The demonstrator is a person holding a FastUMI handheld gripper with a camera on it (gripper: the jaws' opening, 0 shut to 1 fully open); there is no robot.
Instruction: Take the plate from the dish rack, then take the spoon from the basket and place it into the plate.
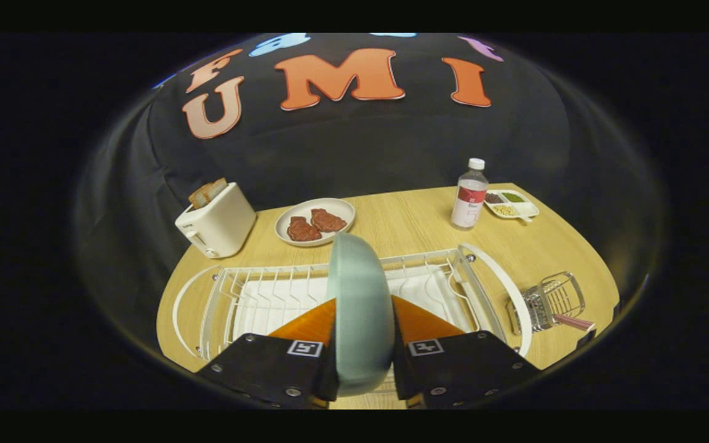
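A pale green plate (359,307) stands on edge between my two fingers, and my gripper (362,311) is shut on it. It is held over the white wire dish rack (256,295), whose slots lie just beyond the fingers. To the right of the rack lies a small wire basket (552,301) on its side, with the pink-striped handle of the spoon (573,322) sticking out of it. The plate hides the middle of the rack.
Beyond the rack sit a white toaster (216,221) with bread in it, a white plate with two pieces of meat (314,221), a clear bottle with a red label (469,195) and a divided dish of seasonings (511,204). All stand on a wooden table (416,221).
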